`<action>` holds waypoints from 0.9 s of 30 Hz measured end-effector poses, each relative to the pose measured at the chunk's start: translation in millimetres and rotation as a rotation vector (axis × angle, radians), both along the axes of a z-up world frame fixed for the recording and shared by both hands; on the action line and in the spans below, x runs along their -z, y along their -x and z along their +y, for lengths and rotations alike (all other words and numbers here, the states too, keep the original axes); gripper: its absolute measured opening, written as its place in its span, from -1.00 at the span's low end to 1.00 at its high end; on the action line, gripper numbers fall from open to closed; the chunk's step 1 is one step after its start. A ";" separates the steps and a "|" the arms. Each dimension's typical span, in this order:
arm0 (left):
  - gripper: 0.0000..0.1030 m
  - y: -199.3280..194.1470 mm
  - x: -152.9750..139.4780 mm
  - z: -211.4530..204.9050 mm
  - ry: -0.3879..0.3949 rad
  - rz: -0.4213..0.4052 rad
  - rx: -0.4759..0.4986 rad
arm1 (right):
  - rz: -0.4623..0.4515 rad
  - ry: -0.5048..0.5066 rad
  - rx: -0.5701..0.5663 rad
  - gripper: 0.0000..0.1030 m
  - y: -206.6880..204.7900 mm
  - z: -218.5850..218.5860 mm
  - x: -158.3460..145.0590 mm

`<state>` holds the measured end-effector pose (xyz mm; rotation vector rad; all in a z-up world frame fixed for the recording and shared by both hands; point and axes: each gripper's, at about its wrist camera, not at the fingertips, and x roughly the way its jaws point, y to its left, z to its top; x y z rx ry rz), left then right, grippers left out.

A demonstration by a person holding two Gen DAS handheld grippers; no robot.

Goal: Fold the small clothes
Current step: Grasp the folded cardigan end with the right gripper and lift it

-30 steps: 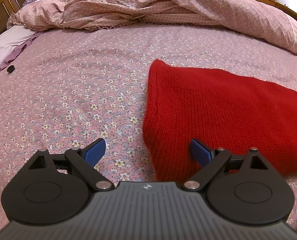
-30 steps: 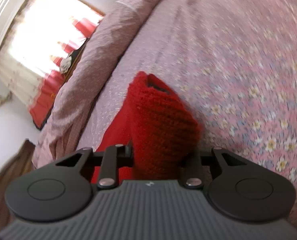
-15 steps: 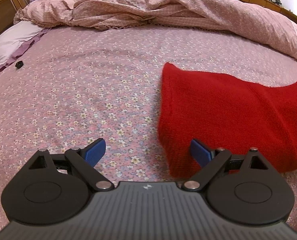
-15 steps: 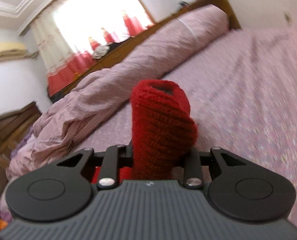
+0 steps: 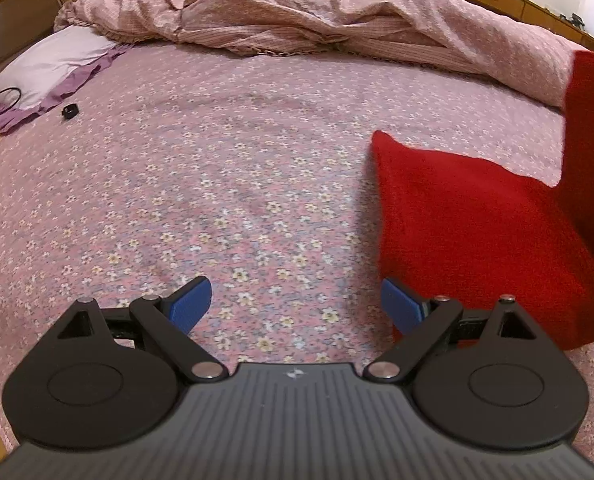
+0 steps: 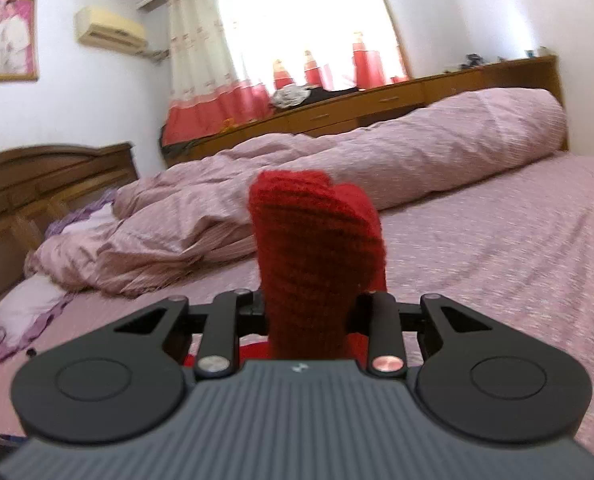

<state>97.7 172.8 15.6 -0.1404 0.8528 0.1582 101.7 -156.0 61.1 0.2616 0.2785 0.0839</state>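
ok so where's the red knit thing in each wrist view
Left wrist: the red knit garment lies on the bedsheet at right, one end lifted up the right edge, beside the open left gripper.
Right wrist: a bunched fold of it stands at centre, clamped in the right gripper.
Shared landmark: the rumpled pink duvet behind it.

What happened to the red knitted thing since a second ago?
The right gripper, clamped on one end of the red knit garment, lifted that end off the bed and rolled upright; its view swung from the bedsheet to the window. In the left view the raised part now hangs at the right edge. The left gripper stayed open and empty, drifting slightly away from the garment.
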 end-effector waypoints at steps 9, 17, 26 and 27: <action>0.83 7.0 4.6 14.5 0.014 0.007 -0.028 | 0.063 0.185 -0.154 -0.40 -15.1 68.4 18.6; 0.83 14.6 11.3 30.7 0.033 0.017 -0.066 | 0.132 0.329 -0.271 -0.39 -16.1 106.7 50.4; 0.83 23.1 16.1 51.4 0.062 0.024 -0.103 | 0.024 0.284 -0.188 -0.40 -9.2 106.0 22.7; 0.83 23.6 16.7 54.0 0.064 0.025 -0.109 | -0.001 0.282 -0.189 -0.40 -6.4 108.0 17.1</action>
